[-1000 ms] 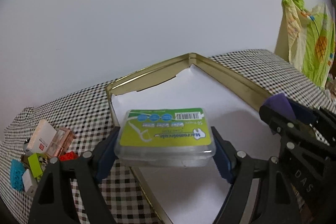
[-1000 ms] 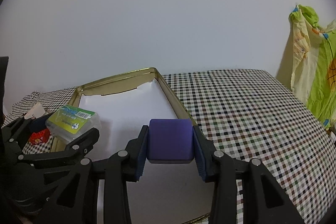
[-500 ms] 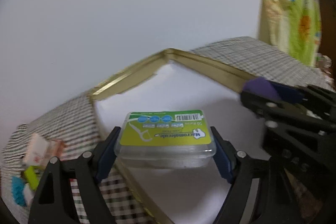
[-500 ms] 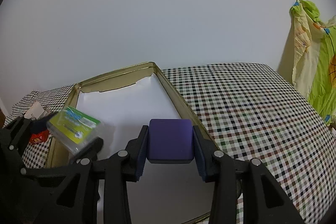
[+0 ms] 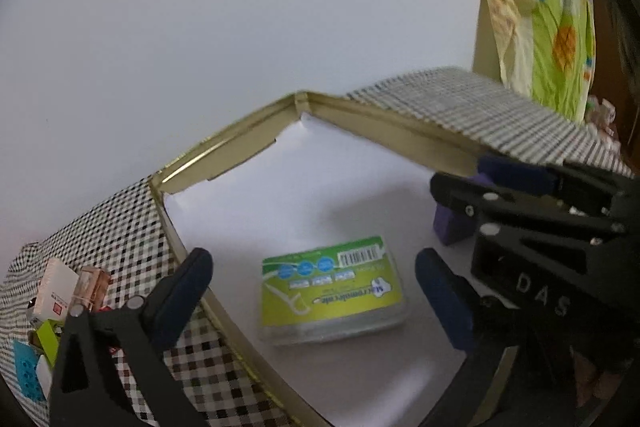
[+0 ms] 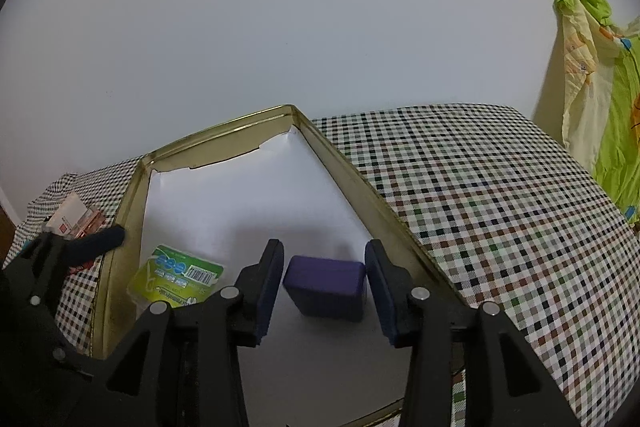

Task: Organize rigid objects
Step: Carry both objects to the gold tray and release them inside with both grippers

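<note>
A gold tin tray lined with white paper sits on the checked tablecloth. A clear box with a green label lies flat on the paper, tilted a little. My left gripper hangs over it with its jaws opening wide, and neither pad touches the box. To the right, a purple box rests on the tray floor. My right gripper straddles it with its jaws opening, and a gap shows on each side. The right wrist view also shows the green-labelled box near the tray's left wall.
A heap of small items lies on the cloth left of the tray: a white box, a clear case, green and blue pieces. The checked tablecloth spreads to the right. A green and yellow cloth hangs at the far right. A white wall stands behind.
Both grippers have let go. The green-labelled box dropped from the left jaws onto the tray paper, and the purple box now rests on the tray floor between the parted right pads.
</note>
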The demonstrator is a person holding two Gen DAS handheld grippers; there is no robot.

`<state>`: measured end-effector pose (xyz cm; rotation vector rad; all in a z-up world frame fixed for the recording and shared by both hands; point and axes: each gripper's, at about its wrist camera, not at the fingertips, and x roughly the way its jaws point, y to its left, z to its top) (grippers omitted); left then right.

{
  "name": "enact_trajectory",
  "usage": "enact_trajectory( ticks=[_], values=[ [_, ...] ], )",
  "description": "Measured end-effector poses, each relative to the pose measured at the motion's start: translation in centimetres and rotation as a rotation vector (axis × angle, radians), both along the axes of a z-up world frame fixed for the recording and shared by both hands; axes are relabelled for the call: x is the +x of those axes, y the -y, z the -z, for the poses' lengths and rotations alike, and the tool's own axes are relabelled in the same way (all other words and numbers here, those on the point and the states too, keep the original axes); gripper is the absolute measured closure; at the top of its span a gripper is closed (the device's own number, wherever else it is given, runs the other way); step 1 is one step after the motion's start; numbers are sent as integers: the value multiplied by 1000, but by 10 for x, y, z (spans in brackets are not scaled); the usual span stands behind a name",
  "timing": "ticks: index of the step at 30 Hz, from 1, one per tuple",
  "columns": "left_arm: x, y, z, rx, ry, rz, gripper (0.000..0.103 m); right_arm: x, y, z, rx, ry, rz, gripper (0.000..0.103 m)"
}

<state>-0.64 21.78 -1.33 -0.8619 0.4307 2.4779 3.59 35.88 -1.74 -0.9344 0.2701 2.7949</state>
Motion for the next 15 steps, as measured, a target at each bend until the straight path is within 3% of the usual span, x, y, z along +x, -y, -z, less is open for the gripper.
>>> enact_trajectory(
  ticks=[4, 7, 9, 15],
  values=[
    [-2, 23, -16, 86, -36, -58, 1, 15, -15, -7, -79, -103, 60, 52],
    [-9, 50, -30, 153, -88, -173, 0, 32, -32, -16, -113, -201, 162, 39],
    [-14, 67, -34, 181, -114, -248, 0, 40, -38, -20, -112, -242, 219, 39],
    [-22, 89, -20, 151, -101, -361, 0, 37, -36, -21, -98, -242, 242, 38]
  ],
)
